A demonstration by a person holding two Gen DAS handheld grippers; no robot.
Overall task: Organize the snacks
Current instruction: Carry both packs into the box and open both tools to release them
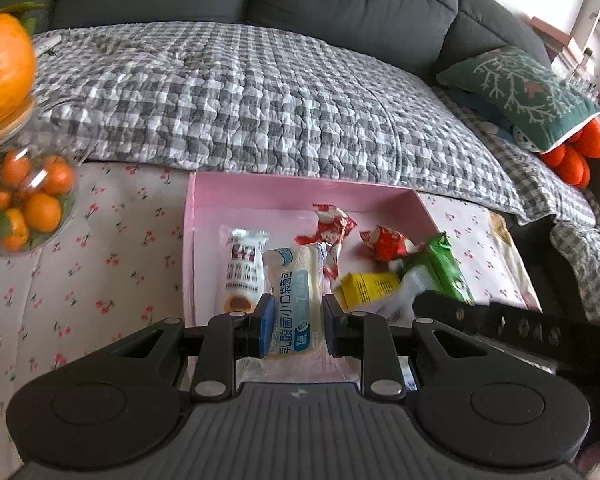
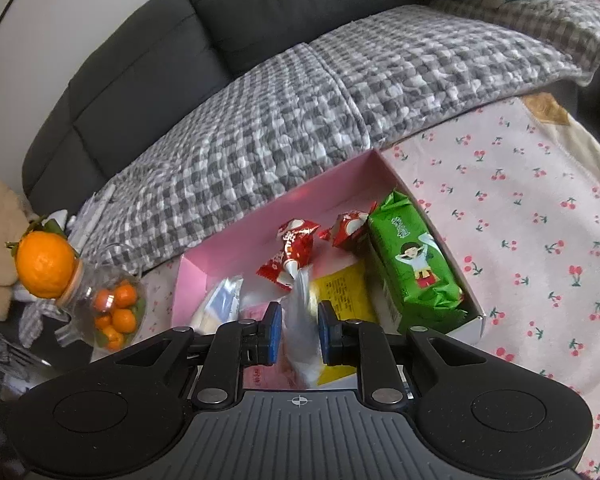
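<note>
**Both grippers carry snack packets over the pink box**

The left gripper [image 1: 295, 322] is clamped on a long white packet with blue print [image 1: 296, 300], which stands up between its blue pads and points away from the camera. The right gripper [image 2: 299, 326] is clenched on a thin, clear crinkly wrapper [image 2: 300, 320] that rises between its pads.

Just ahead of and below both grippers lies the open pink box [image 1: 300, 192], set on a cherry-print cloth [image 1: 112, 240]. Inside it, to the left of the left gripper's packet, lies a white roll-shaped packet with dark print [image 1: 242, 268]. Ahead and to the right lie two red-and-white sweets [image 1: 332, 228], a yellow packet [image 1: 366, 286], and a green packet [image 2: 414, 264] along the box's right wall.

Judging by this, the step in hand is bringing two more snacks to the box. The next move probably calls for lowering each packet into a free spot, the left one beside the white roll, then letting go without shoving the sweets.

Farther out, to the left, stands a glass jar of small oranges [image 2: 114, 312] topped with a large orange, and beyond the box a grey checked quilt [image 1: 240, 100] covers a dark sofa.

The near edge of the box is hidden behind the gripper bodies. What the clear wrapper contains is hard to make out. A dark patterned sleeve or arm cuts across the lower right of the left wrist view.
</note>
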